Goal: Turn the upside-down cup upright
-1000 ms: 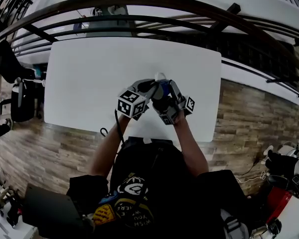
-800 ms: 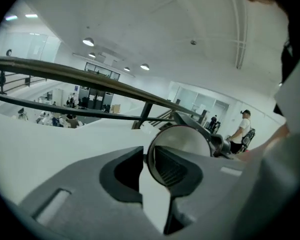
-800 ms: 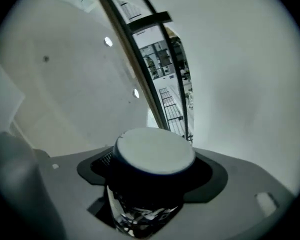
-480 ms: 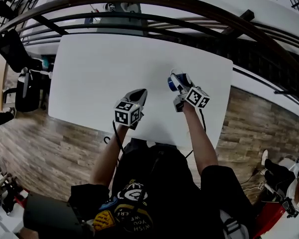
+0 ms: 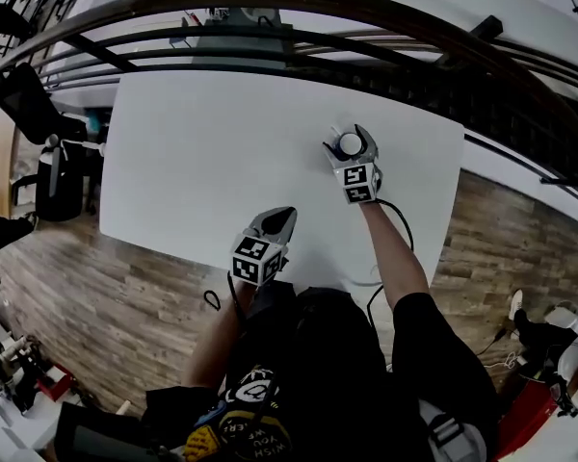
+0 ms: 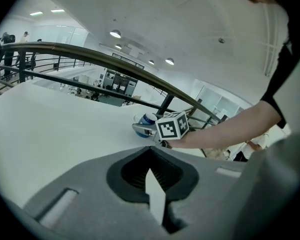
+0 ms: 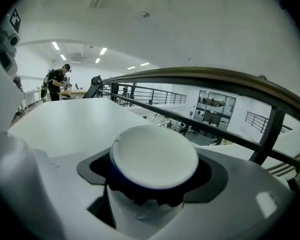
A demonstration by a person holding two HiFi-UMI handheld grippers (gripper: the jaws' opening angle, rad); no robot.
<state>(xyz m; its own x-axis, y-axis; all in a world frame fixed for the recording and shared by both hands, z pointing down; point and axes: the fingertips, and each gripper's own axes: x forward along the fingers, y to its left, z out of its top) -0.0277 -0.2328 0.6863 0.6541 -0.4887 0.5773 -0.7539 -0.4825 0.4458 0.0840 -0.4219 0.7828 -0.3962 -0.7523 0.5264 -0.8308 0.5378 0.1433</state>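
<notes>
Clasping the blue-and-white cup (image 5: 350, 145) in the right tongs (image 5: 351, 136), just drawn in a little around it, at the far right part of the white counter (image 5: 202, 152), a white round end facing up. Holding the left tongs (image 5: 283, 214) pressed fully together and empty near the counter's front edge, well apart from the cup.

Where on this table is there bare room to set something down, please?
The left half of the white table is bare, as is the middle between the left gripper at the near edge and the right gripper, whose jaws have just been closing on the cup. Only that far right spot is crowded.
</notes>
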